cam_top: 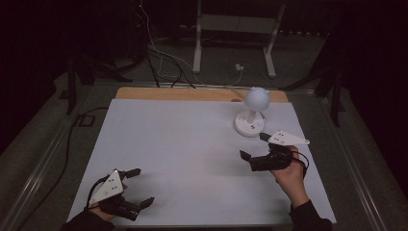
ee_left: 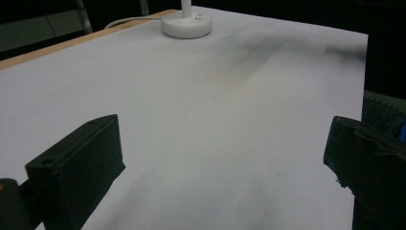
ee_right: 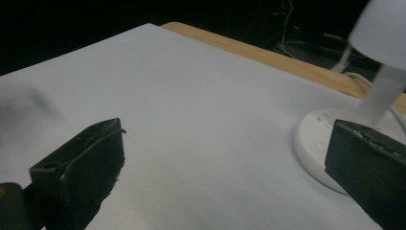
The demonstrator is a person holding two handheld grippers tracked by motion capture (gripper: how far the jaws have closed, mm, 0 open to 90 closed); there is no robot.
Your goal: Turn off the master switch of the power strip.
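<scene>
My left gripper [cam_top: 136, 186] sits nearest, at the lower left of the high view, jaws spread wide and empty over the white sheet [cam_top: 183, 144]. My right gripper [cam_top: 254, 146], at right of centre, is also released, gripping nothing. Its jaws face the lamp [cam_top: 252, 113], which stands near it in the upper right. In the right gripper view one jaw already overlaps the lamp's base [ee_right: 318, 143]. I judge the reach is nearly made, with the grasp still left. The lamp stands upright, long axis vertical, its round head topmost.
</scene>
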